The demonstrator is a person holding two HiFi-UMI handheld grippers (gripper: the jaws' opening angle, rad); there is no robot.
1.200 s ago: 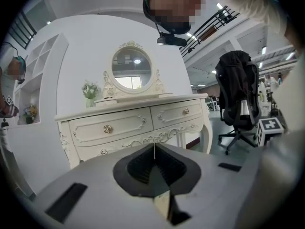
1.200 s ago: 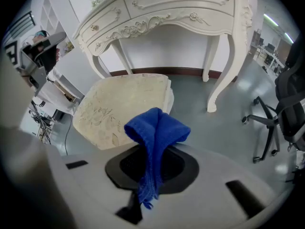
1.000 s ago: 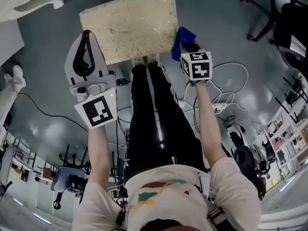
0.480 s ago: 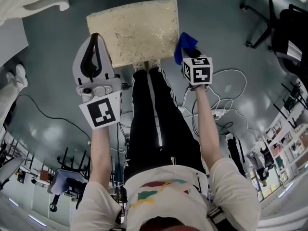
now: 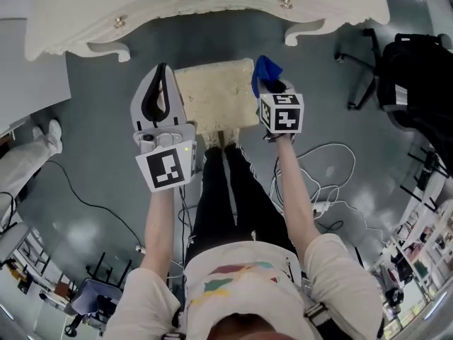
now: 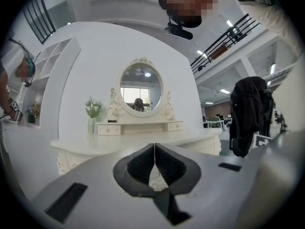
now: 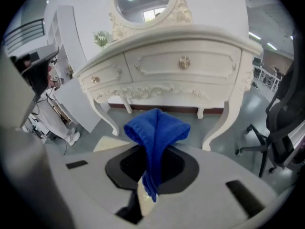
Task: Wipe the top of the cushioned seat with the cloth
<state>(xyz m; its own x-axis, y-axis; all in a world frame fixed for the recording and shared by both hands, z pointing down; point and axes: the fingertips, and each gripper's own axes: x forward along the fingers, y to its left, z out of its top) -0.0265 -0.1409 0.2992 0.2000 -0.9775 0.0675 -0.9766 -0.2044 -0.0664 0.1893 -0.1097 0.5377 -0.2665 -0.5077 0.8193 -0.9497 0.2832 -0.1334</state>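
Left tool [image 6: 154, 150] shut tip to tip, empty, raised over the left edge of the seat [image 5: 216, 98]. Seat stands just ahead of the person's feet; its padded top looks soft and should give under pressure. Right tool [image 7: 151, 173] clamped mid-fold on the cloth [image 7: 157, 130], which is light, limp and bunched above the jaws, so the grip looks sound.

Left gripper [image 5: 162, 71] covers the seat [image 5: 216, 98] on its left edge; cloth [image 7: 156, 128] tail is hidden inside the right gripper [image 7: 148, 180]; dressing table [image 5: 212, 13] is cut off at the far edge.
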